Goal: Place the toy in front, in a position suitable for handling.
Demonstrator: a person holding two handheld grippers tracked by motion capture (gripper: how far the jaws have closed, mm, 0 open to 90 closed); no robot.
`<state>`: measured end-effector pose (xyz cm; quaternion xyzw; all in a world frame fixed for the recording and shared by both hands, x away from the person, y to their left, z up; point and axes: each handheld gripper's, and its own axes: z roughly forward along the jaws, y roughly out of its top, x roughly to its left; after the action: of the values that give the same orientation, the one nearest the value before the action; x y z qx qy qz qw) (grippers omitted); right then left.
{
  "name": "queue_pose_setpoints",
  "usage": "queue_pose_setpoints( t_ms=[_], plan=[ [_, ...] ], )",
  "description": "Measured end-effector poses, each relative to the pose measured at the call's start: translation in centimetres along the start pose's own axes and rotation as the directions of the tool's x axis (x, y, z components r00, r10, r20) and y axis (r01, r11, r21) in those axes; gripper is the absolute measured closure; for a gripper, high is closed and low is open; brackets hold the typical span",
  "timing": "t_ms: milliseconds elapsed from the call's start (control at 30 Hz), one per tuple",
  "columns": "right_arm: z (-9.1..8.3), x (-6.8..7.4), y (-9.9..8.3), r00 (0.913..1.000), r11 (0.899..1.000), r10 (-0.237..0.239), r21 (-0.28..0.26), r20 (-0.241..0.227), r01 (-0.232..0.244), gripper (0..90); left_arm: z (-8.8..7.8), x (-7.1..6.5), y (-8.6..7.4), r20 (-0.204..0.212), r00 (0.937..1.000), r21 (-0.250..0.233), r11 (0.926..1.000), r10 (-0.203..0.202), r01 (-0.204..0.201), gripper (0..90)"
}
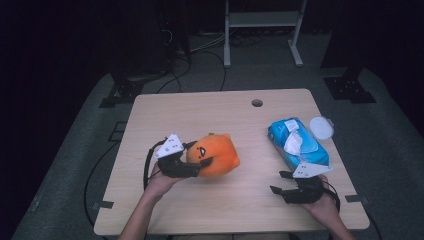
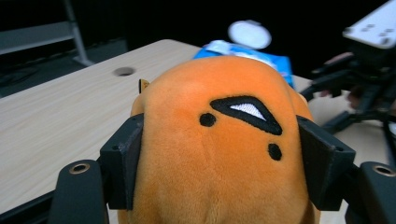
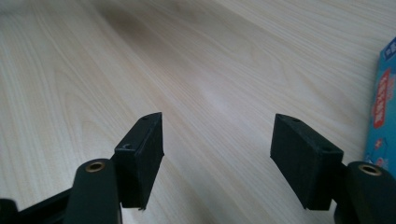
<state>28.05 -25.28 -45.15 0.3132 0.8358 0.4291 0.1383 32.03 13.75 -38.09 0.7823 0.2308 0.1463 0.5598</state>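
Right tool (image 1: 280, 182) sat nearest, low over the pale wood tabletop (image 1: 165, 120), jaws spread w/ nothing between them. Just beyond it lay the blue soft pack of wet wipes (image 1: 297, 142), round white lid flipped open, a wipe sticking up. Left tool (image 1: 197, 156) pinched the round orange plush toy w/ black-stitched face (image 1: 215, 154) at its sides, approx mid-tabletop.
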Motion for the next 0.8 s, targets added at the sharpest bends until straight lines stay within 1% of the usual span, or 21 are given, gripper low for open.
queue_pose_setpoints(
  t_ms=[67,167,267,333,367,433,500,600,667,733,800],
  plan=[
    [-0.1,-0.3,-0.1,0.9999,1.0,0.012,-0.002,0.004,-0.012,33.3,0.7,-0.8,0.2,0.013,0.9998,0.004,0.9999,0.014,-0.014,27.5],
    [-0.2,-0.6,-0.2,0.9997,1.0,0.022,-0.002,0.008,-0.022,33.4,1.6,-1.5,0.4,0.034,0.9992,0.01,0.9998,0.018,-0.018,27.5],
    [-0.5,-0.8,-0.3,0.9996,1.0,0.024,-0.007,0.013,-0.024,33.4,2.4,-2.1,0.3,0.053,0.9983,0.015,0.9996,0.024,-0.025,27.4],
    [-0.6,-0.8,-0.3,0.9995,1.0,0.027,-0.008,0.015,-0.027,33.4,3.0,-2.6,0.2,0.058,0.9977,0.022,0.9991,0.034,-0.035,27.4],
    [-0.6,-0.9,-0.3,0.9996,1.0,0.025,-0.015,0.016,-0.024,33.4,3.5,-2.9,0.1,0.069,0.9967,0.035,0.9983,0.044,-0.047,27.3],
    [-0.7,-0.9,-0.3,0.9996,1.0,0.025,-0.017,0.015,-0.025,33.4,3.7,-3.1,0.1,0.074,0.9962,0.042,0.9979,0.045,-0.049,27.3],
    [-0.7,-1.0,-0.3,0.9996,1.0,0.023,-0.014,0.016,-0.023,33.4,4.0,-3.5,-0.1,0.082,0.9951,0.05,0.997,0.055,-0.06,27.3],
    [-0.8,-1.0,-0.3,0.9995,1.0,0.024,-0.011,0.018,-0.024,33.4,4.4,-3.8,-0.4,0.1,0.9939,0.058,0.997,0.045,-0.051,27.2],
    [-0.7,-1.0,-0.4,0.9995,1.0,0.025,-0.007,0.018,-0.025,33.4,4.6,-4.1,-0.6,0.109,0.9932,0.054,0.9974,0.042,-0.048,27.3],
    [-0.6,-1.1,-0.4,0.9995,1.0,0.028,-0.005,0.017,-0.028,33.4,4.9,-4.4,-1.1,0.121,0.9913,0.065,0.996,0.053,-0.061,27.2],
    [-0.6,-1.1,-0.4,0.9996,1.0,0.023,-0.002,0.017,-0.023,33.4,5.0,-4.5,-1.4,0.122,0.991,0.068,0.9957,0.055,-0.064,27.1]
  ],
)
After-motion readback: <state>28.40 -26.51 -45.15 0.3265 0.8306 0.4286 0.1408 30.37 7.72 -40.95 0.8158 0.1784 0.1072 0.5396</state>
